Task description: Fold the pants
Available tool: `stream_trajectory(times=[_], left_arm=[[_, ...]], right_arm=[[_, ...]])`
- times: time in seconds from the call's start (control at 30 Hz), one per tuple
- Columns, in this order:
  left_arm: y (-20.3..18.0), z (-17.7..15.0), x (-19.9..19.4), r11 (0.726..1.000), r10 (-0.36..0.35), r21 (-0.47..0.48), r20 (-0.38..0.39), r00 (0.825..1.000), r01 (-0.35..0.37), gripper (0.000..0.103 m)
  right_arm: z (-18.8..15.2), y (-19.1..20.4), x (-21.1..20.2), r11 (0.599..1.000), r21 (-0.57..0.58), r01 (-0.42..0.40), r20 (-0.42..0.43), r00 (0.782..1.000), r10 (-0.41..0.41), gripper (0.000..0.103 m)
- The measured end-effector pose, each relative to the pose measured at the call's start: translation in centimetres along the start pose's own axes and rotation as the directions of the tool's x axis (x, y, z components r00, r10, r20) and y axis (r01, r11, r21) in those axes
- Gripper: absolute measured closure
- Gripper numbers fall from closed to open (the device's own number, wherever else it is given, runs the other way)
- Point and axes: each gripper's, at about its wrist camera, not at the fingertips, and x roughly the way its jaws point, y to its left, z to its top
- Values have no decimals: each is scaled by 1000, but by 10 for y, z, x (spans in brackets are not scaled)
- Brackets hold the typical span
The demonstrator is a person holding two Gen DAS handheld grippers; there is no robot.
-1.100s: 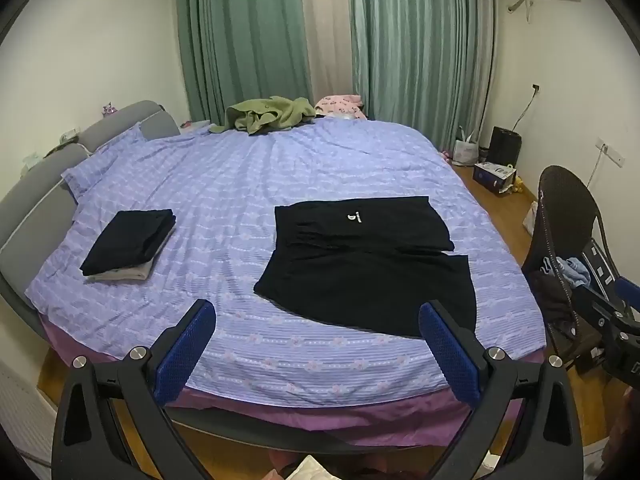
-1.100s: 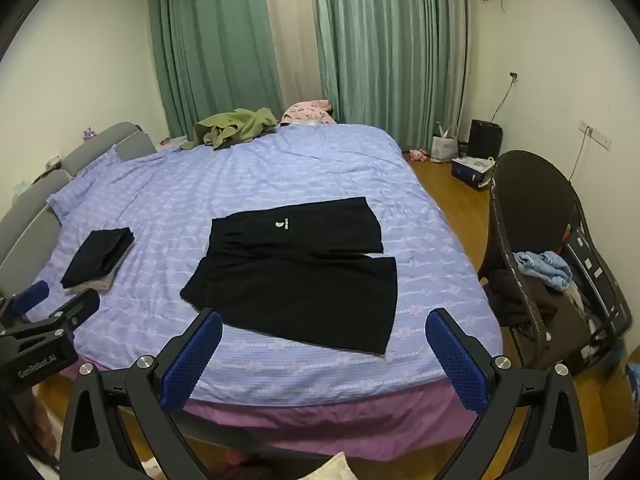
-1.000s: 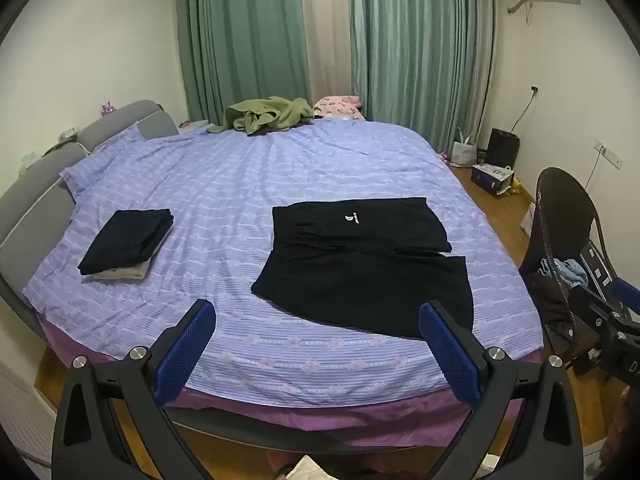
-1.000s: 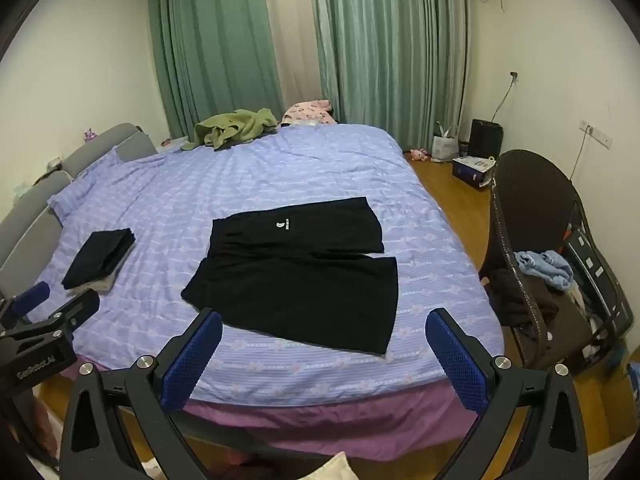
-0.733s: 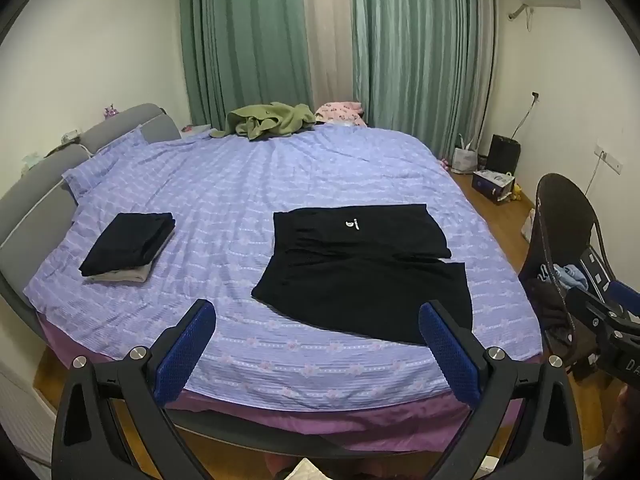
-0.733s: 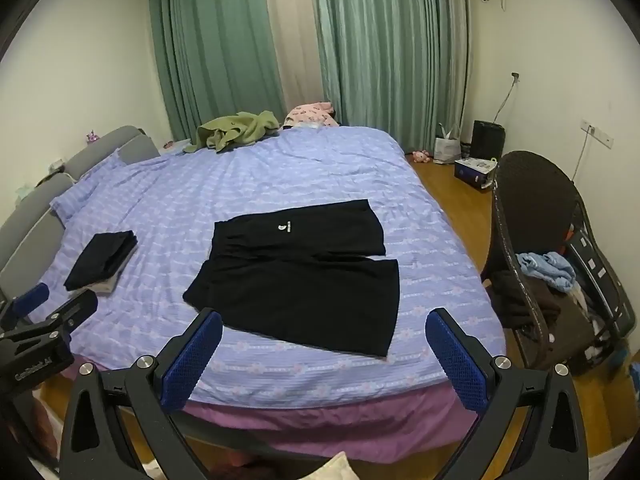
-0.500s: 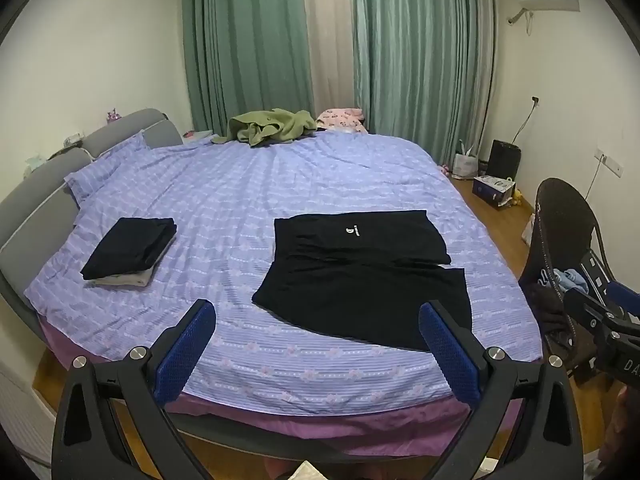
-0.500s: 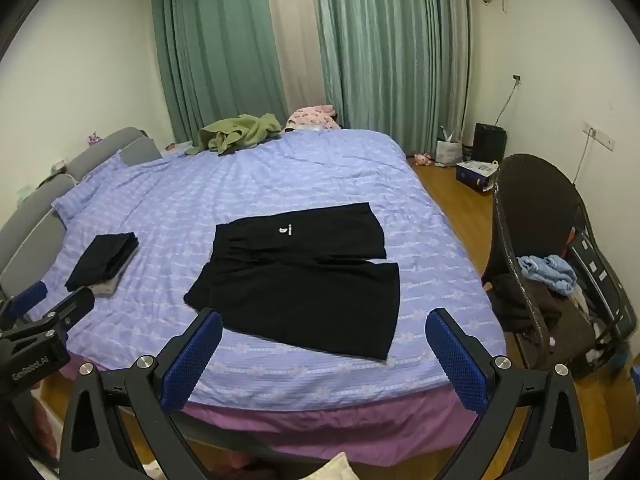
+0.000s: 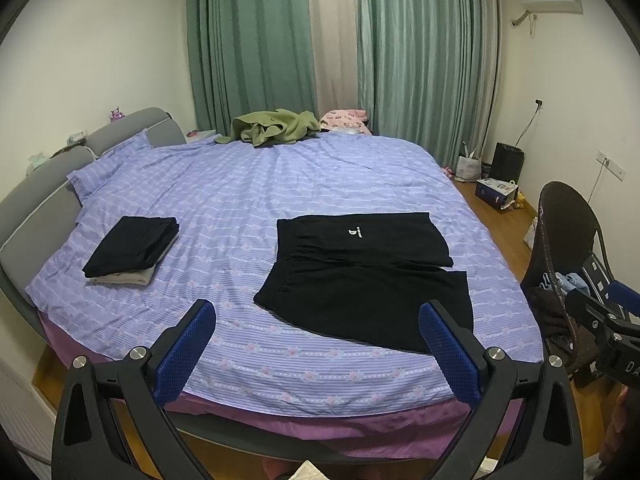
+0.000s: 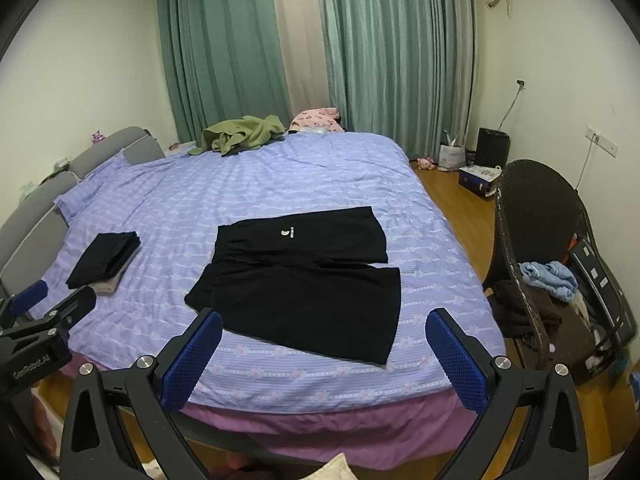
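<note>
Black shorts with a small white logo lie flat and spread on the purple striped bed, waistband to the left; they also show in the right wrist view. My left gripper is open and empty, held off the bed's near edge. My right gripper is open and empty, also short of the bed. The left gripper shows at the left edge of the right wrist view.
A folded black and beige stack sits on the bed's left. Green and pink clothes lie at the far side. A dark wicker chair with clothes stands right, boxes on the floor beyond.
Both grippers have risen and tilted up slightly, so the bed sits lower in both views. The shorts and both open grippers are otherwise unchanged.
</note>
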Motion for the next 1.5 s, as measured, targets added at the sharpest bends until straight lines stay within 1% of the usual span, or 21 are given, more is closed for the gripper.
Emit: stream_trajectory(times=[0.87, 1.5], left_arm=[[5, -9, 0, 1000, -2, -3, 6, 1000, 2, 0], [10, -8, 8, 1000, -1, -12, -5, 1000, 1, 0]], right_arm=[[-1, 2, 1, 1000, -4, 1, 4, 1000, -1, 0], [-1, 4, 2, 1000, -8, 2, 4, 1000, -2, 0]])
